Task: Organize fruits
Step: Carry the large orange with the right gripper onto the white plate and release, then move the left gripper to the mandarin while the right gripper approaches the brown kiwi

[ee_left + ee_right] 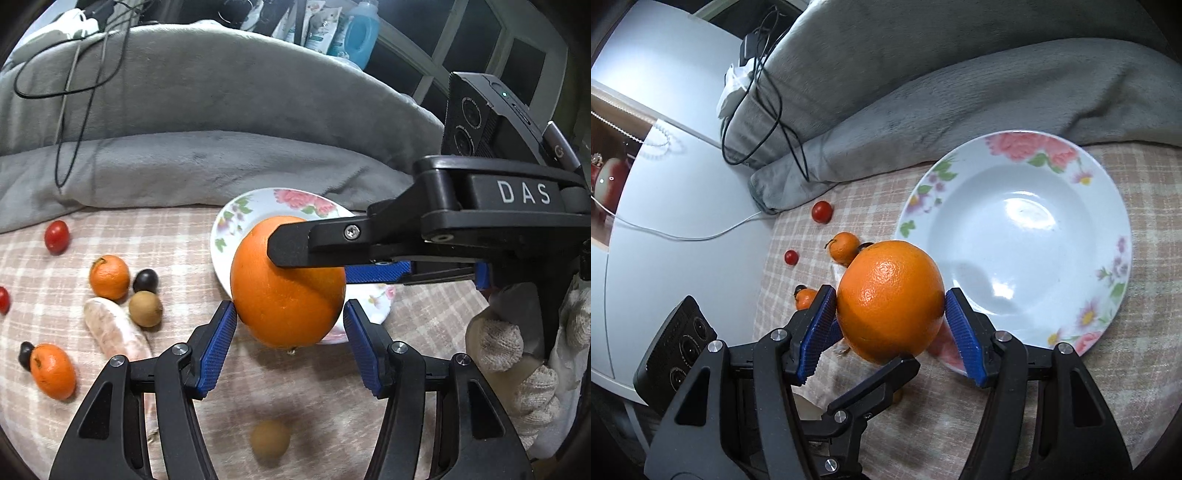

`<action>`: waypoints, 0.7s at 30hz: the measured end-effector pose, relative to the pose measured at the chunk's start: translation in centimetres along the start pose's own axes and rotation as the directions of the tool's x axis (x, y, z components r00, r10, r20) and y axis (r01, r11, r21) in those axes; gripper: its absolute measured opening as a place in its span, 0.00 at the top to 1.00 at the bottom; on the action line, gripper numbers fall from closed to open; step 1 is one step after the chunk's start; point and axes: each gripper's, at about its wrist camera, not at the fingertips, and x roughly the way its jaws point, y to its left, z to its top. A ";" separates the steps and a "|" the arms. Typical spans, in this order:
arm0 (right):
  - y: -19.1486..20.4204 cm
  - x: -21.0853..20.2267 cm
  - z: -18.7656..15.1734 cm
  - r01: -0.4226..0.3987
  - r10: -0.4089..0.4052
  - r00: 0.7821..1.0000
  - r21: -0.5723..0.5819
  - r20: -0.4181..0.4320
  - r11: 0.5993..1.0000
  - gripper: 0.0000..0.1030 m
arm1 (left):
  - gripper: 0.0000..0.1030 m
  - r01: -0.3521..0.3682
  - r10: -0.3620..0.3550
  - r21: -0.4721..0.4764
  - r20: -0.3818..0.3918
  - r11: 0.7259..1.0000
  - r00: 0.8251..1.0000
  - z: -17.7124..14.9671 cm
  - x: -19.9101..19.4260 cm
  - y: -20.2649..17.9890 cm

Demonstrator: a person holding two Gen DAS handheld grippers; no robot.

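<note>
Centrally, a large orange point(288, 284) is held in the air above the near rim of a flowered plate point(258, 206), which is bare inside and lies on a checked cloth point(177, 236). It is pinched from two sides: by the left gripper point(290, 317), blue pads against its flanks, and by the right gripper point(890, 306) crossing it. "DAS" is printed in white on the right gripper's body. Small oranges point(109, 277), tomatoes point(57, 236) and brown fruits point(145, 308) are scattered at left.
</note>
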 end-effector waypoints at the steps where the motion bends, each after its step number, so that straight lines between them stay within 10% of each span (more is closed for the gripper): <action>1: -0.1 -0.1 0.0 0.006 -0.006 1.000 -0.001 0.003 1.000 0.37 | 0.43 0.001 -0.001 0.004 -0.003 1.000 1.000 0.1 0.3 -0.3; 21: 1.0 -5.9 -2.8 0.317 -0.254 0.909 -0.152 0.330 0.936 0.32 | 0.43 -0.045 0.044 0.015 0.065 0.999 0.997 -1.6 -3.8 1.7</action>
